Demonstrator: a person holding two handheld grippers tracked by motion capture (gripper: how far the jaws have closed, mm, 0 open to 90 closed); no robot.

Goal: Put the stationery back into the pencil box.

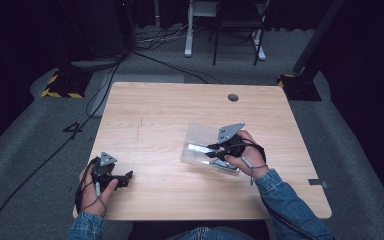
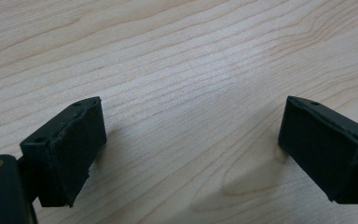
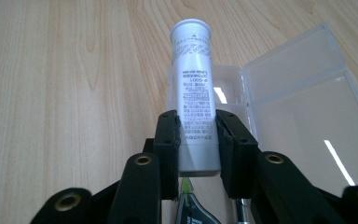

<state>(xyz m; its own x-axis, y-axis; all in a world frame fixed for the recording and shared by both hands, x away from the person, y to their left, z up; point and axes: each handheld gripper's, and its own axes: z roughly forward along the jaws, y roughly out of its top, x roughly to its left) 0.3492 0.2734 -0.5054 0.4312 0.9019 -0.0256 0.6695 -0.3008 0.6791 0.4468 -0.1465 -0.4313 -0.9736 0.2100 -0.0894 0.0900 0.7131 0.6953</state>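
A white cylindrical tube (image 3: 195, 88) with printed text lies lengthwise between the jaws of my right gripper (image 3: 197, 142), which is shut on it. In the high view this tube (image 1: 196, 148) sits over a clear plastic box (image 1: 202, 136) with its lid open, right of the table's middle, and the right gripper (image 1: 212, 150) reaches in from the right. The open box (image 3: 279, 93) lies just behind and right of the tube. My left gripper (image 1: 127, 176) rests near the front left edge, open (image 2: 191, 149) over bare wood.
The light wooden table (image 1: 155, 115) has a round cable hole (image 1: 233, 97) near its back edge. Inside the box, below the tube, lie a green-tipped item (image 3: 189, 191) and a metal rod (image 3: 243, 210). Cables and desk legs (image 1: 188, 35) stand on the floor beyond.
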